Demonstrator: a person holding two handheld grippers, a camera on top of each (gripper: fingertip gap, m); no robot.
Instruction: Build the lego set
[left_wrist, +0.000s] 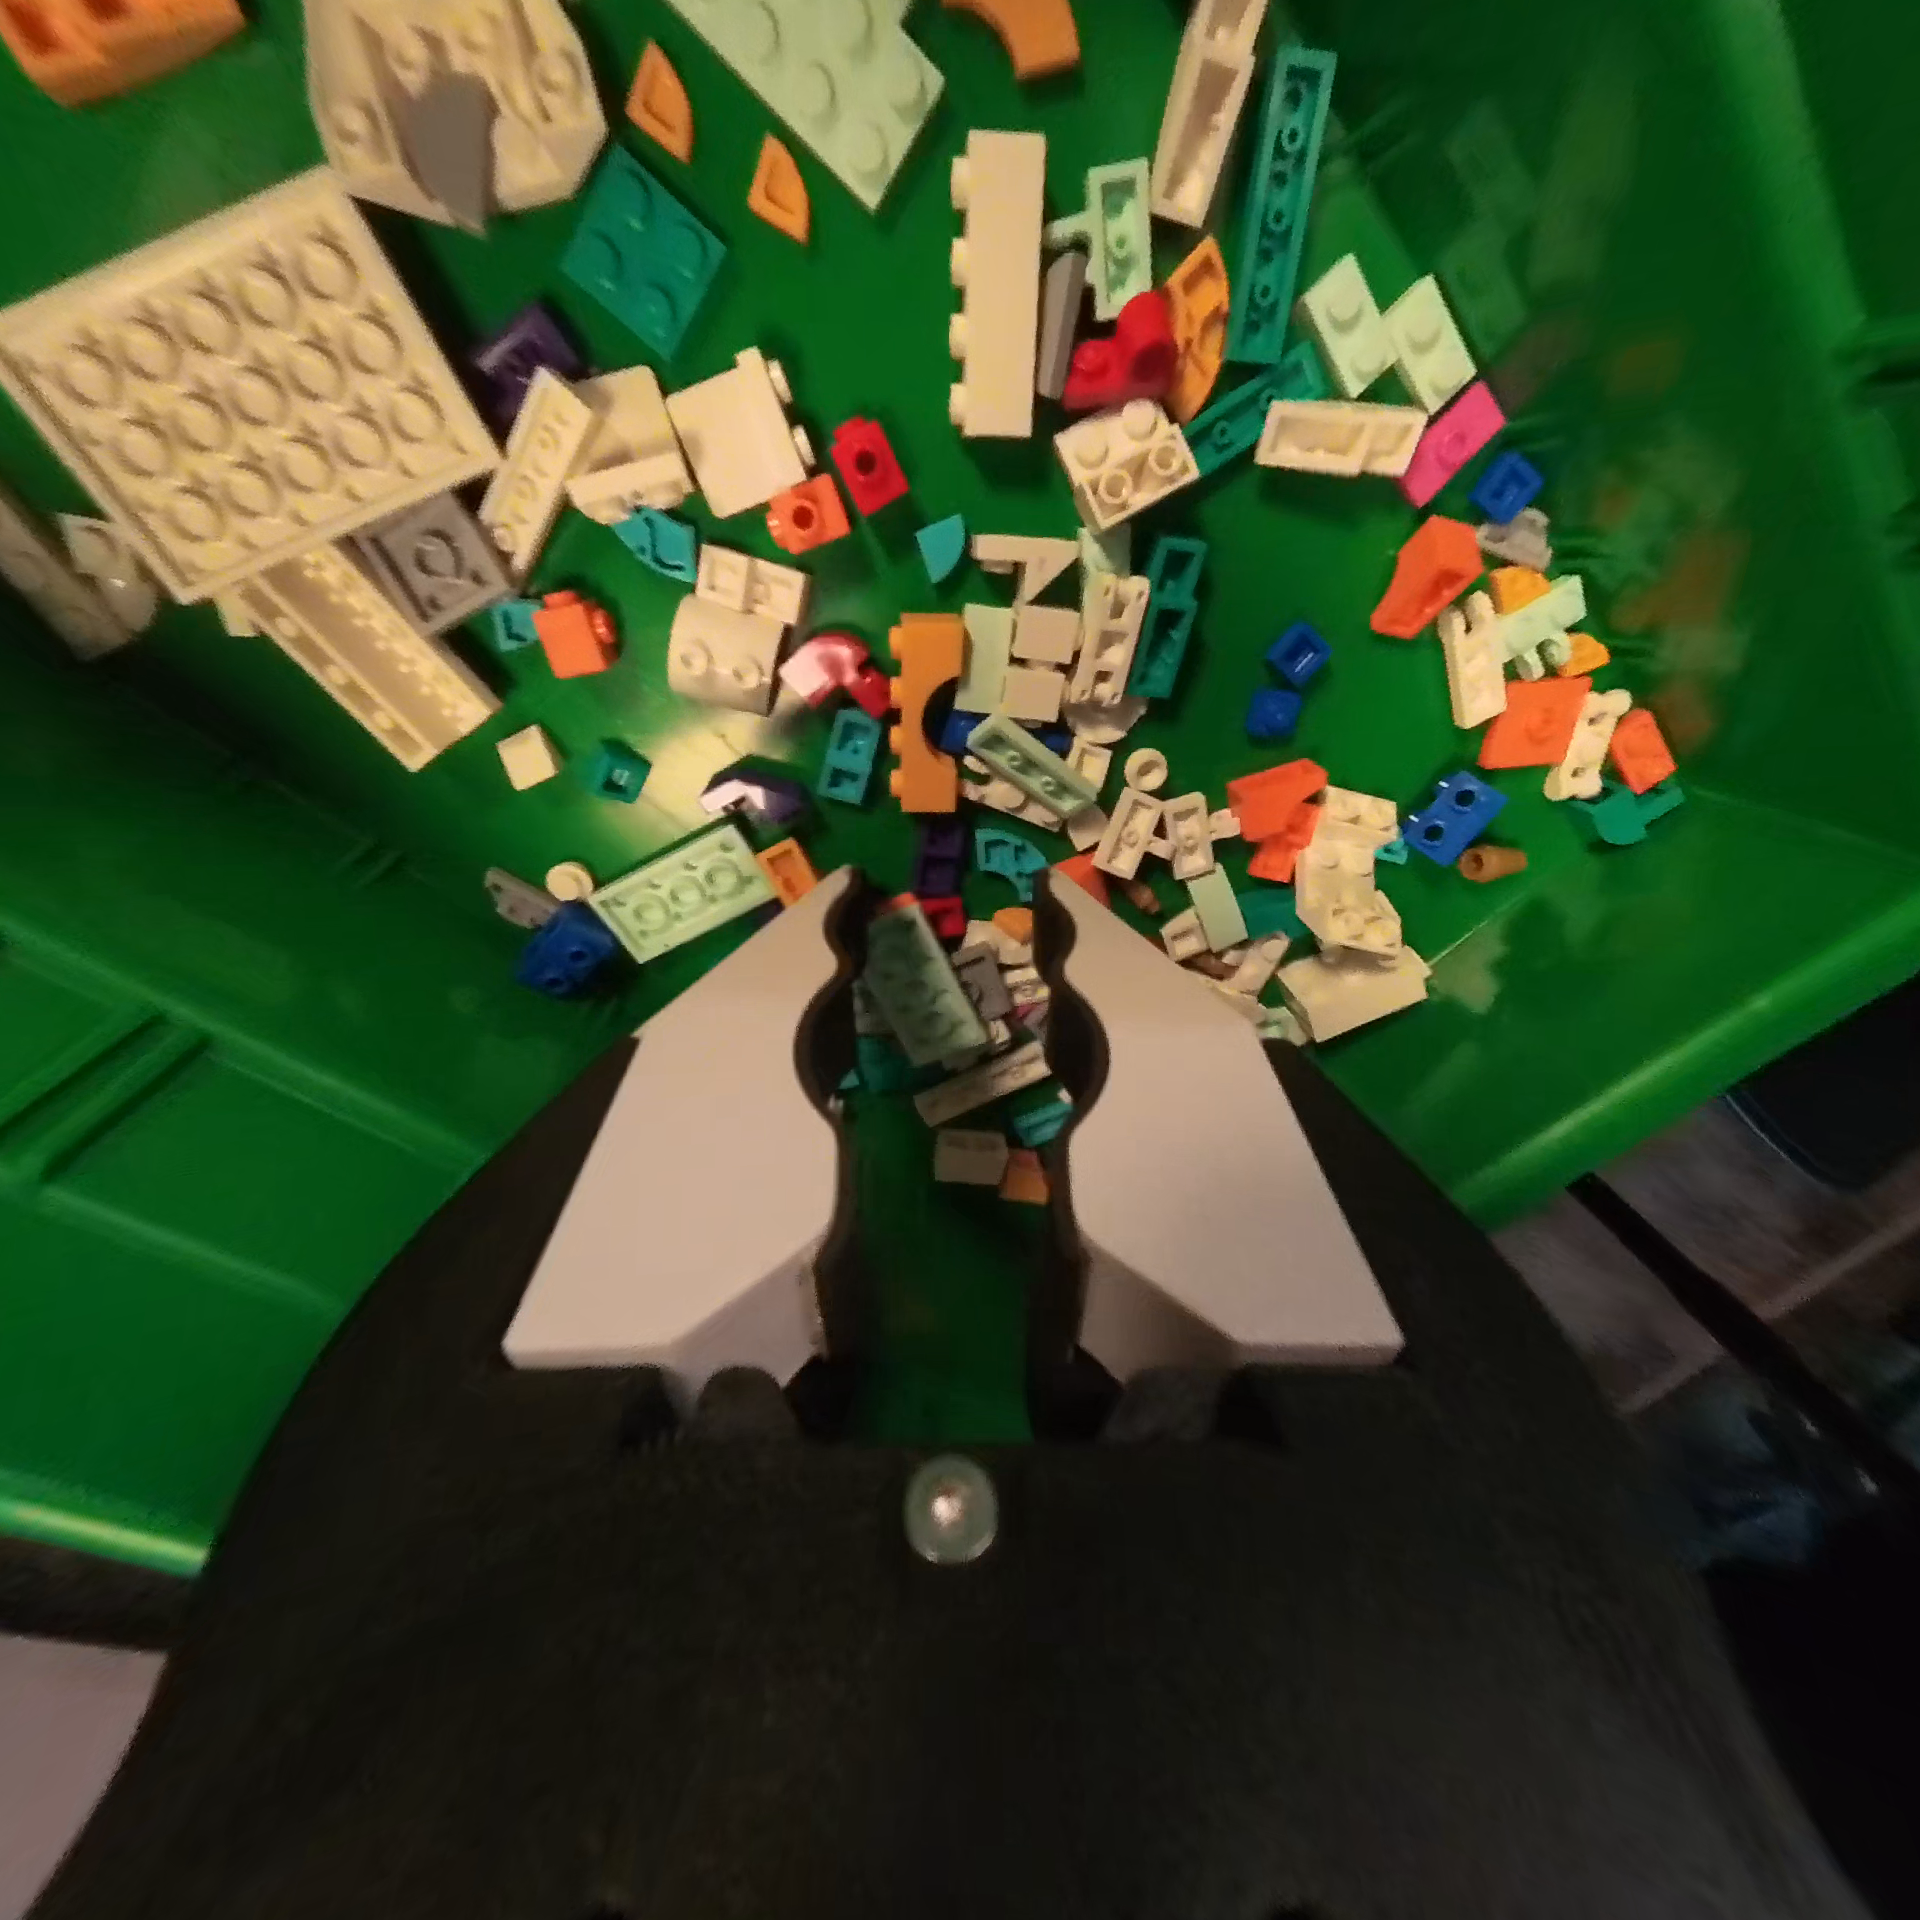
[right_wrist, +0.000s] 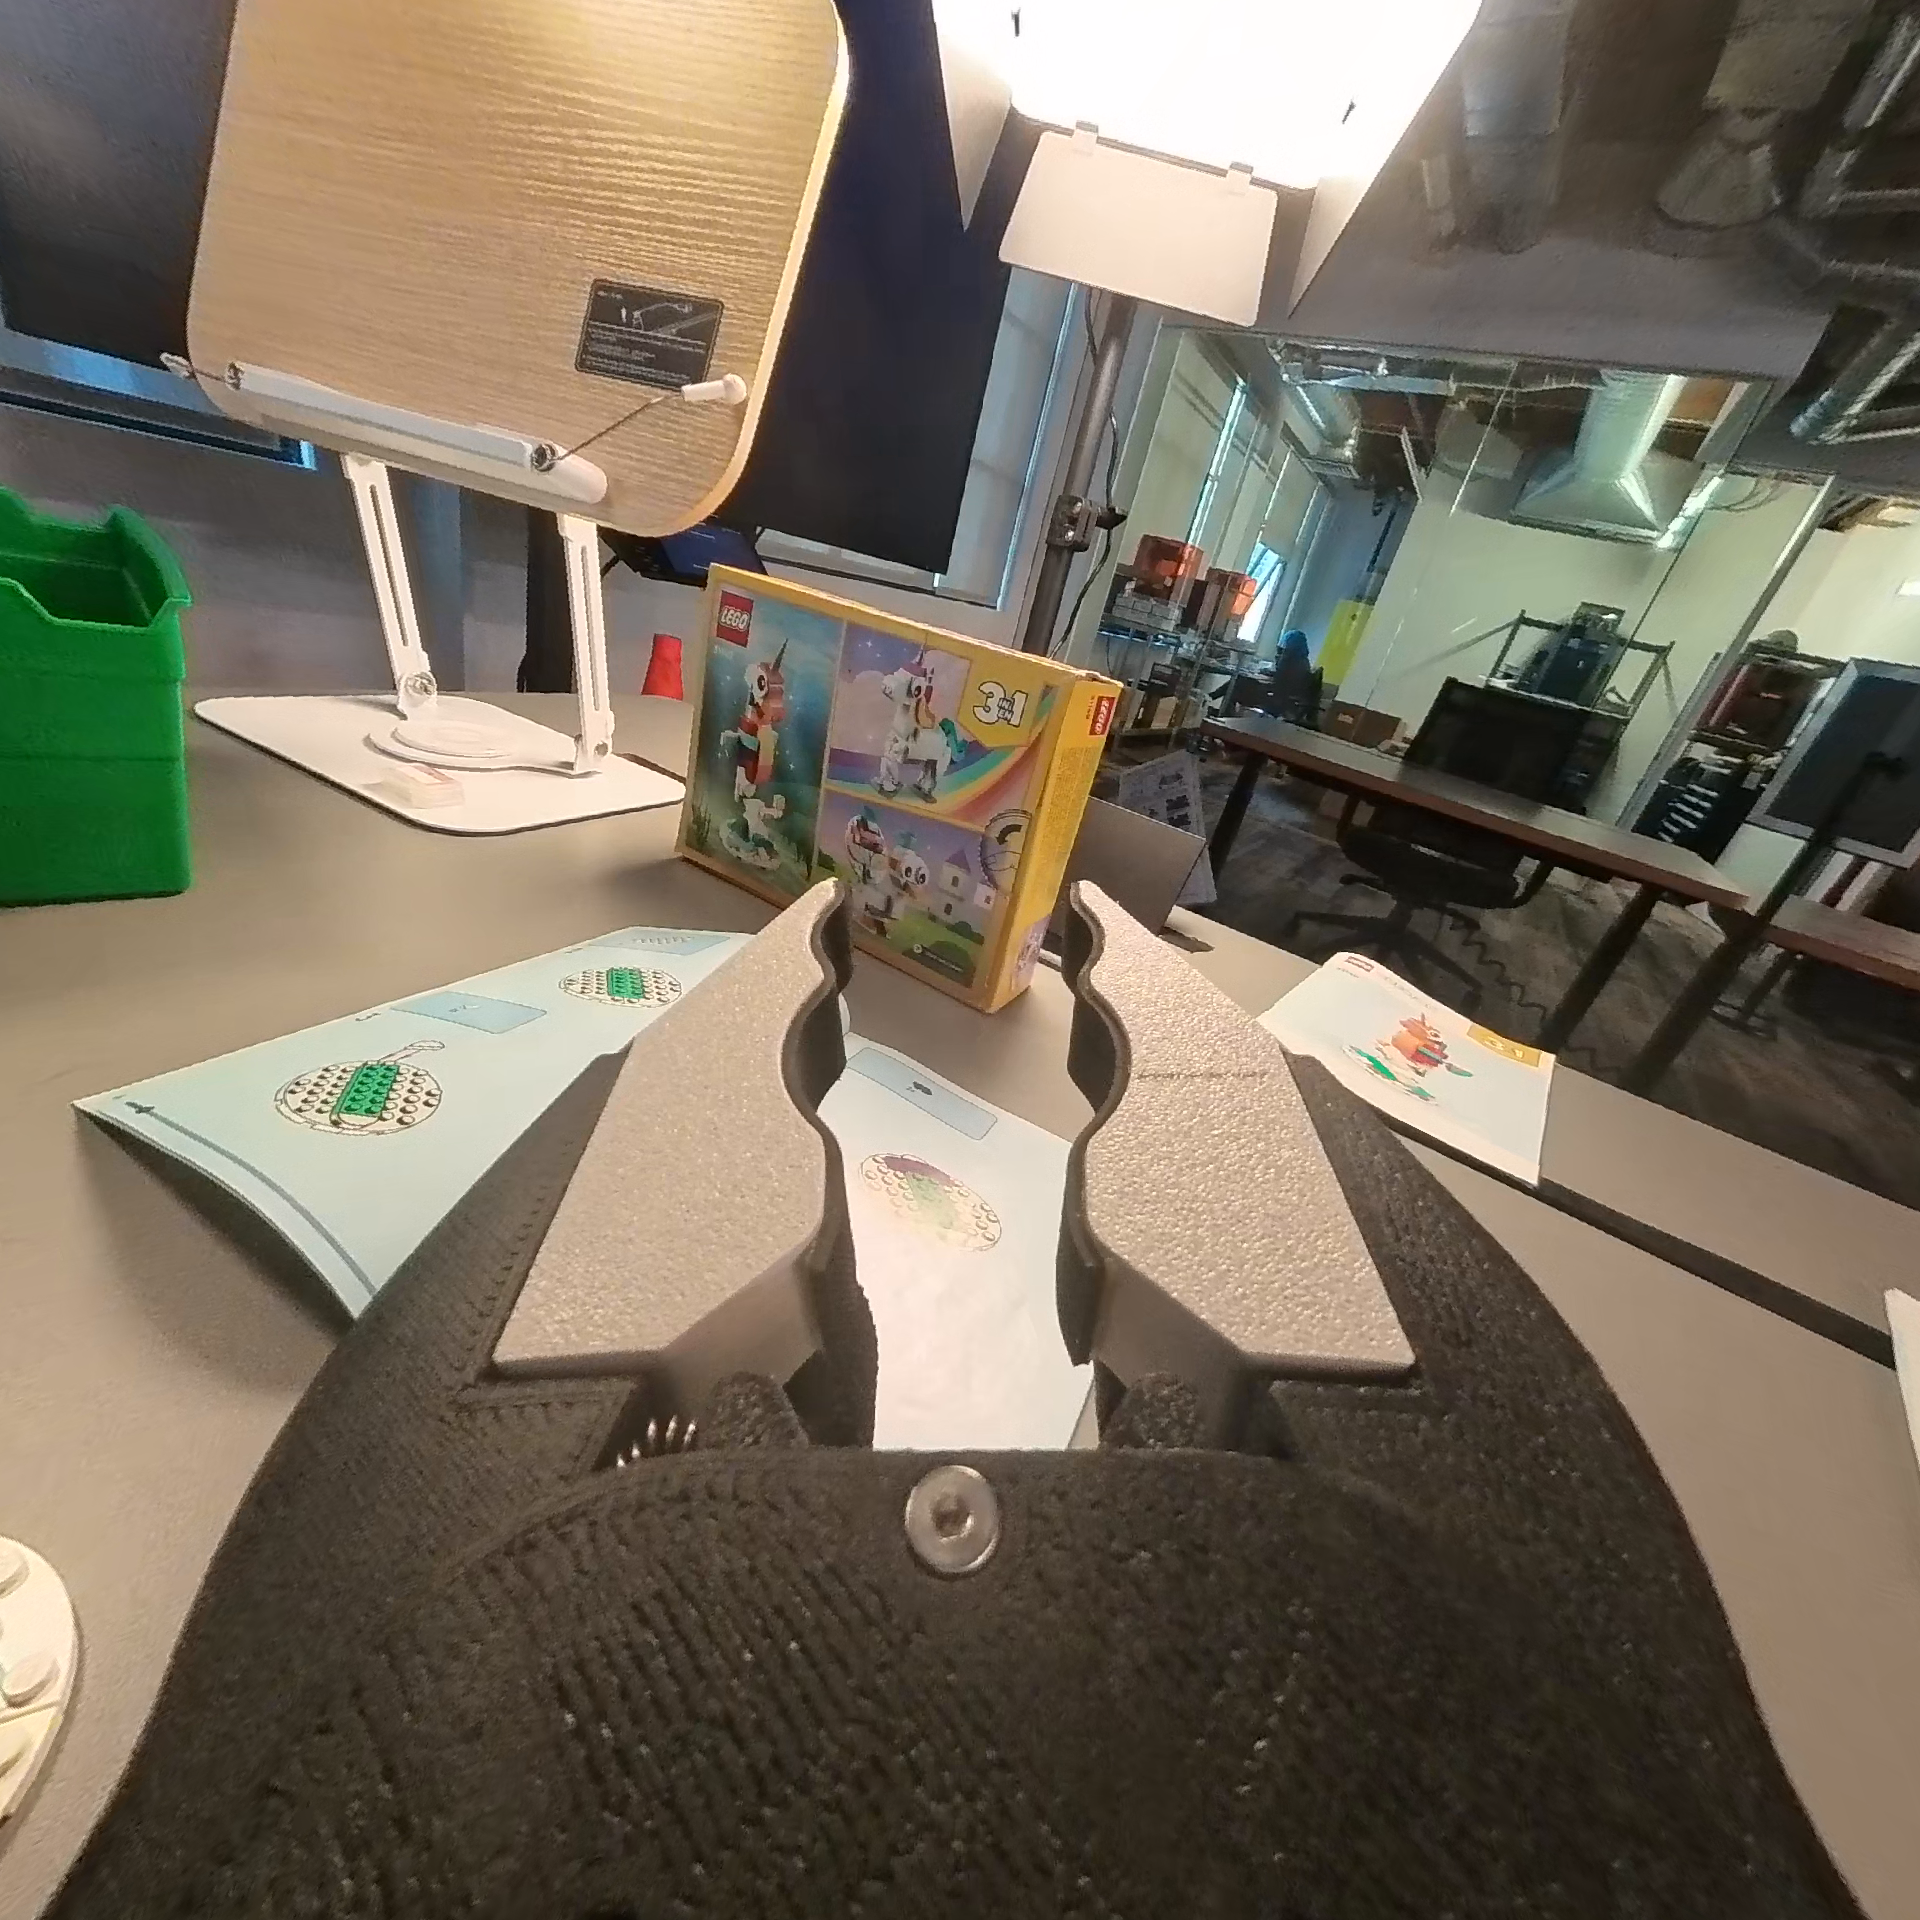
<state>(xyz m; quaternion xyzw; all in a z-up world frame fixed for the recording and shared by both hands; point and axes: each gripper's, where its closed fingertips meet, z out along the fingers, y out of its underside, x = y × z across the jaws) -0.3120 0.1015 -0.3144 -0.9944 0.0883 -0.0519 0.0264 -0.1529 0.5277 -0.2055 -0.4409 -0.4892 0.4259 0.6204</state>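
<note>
Risk: snagging several pieces at once. Left gripper (left_wrist: 951, 883) parted narrowly, empty, low over crowded lego bricks (left_wrist: 1039, 727) in green bin (left_wrist: 260, 1091); mint plate (left_wrist: 925, 987) between fingers amid neighbours. Right gripper (right_wrist: 951, 904) parted, empty, above open instruction booklet (right_wrist: 343, 1091).

This looks like an office or work lab — behind a glass wall (right_wrist: 1455, 582) there are long tables (right_wrist: 1475, 800), a black rolling chair (right_wrist: 1444, 831) and shelves (right_wrist: 1174, 623) of gear — with bare pipes overhead (right_wrist: 1766, 114).
</note>
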